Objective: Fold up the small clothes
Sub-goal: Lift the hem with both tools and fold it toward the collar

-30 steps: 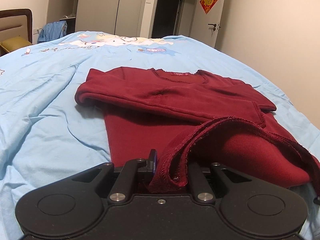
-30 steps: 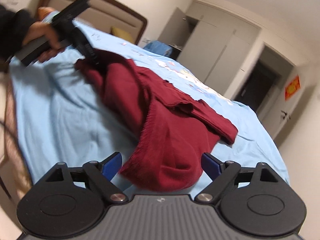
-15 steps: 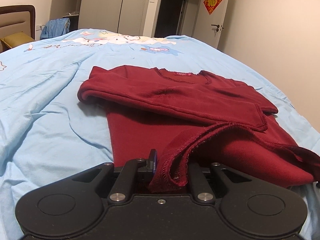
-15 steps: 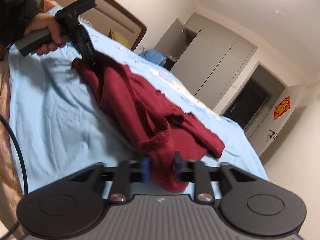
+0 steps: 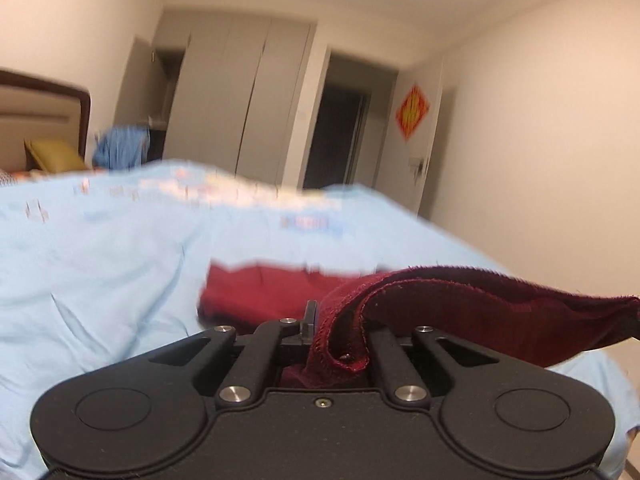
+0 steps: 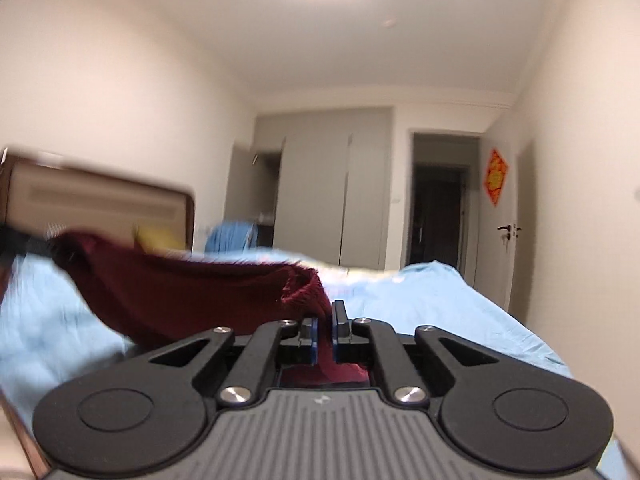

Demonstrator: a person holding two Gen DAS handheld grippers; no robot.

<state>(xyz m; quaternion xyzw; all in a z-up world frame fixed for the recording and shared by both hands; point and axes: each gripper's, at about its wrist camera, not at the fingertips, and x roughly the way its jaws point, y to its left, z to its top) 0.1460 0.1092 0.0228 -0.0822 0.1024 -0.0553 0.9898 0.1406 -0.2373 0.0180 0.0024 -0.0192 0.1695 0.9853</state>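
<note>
Both grippers, left [image 5: 338,330] and right [image 6: 324,330], jaws pinching the red sweater's [image 5: 460,312] hem above the bed [image 5: 100,260].

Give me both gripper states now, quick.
Left gripper: closed on the red sweater hem.
Right gripper: closed on the red sweater's other hem corner.

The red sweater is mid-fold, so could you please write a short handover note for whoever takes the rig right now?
Left gripper: shut on the red sweater at its hem edge.
Right gripper: shut on the hem too, at another spot.
Sweater: the hem is lifted and stretched between the two grippers; the rest looks to lie on the light blue bed cover, though that view is blurred.
Done: both hem grips taken, hem raised.
Left: probably carry the hem toward the collar end, lay it down, release, smooth and finish folding.
</note>
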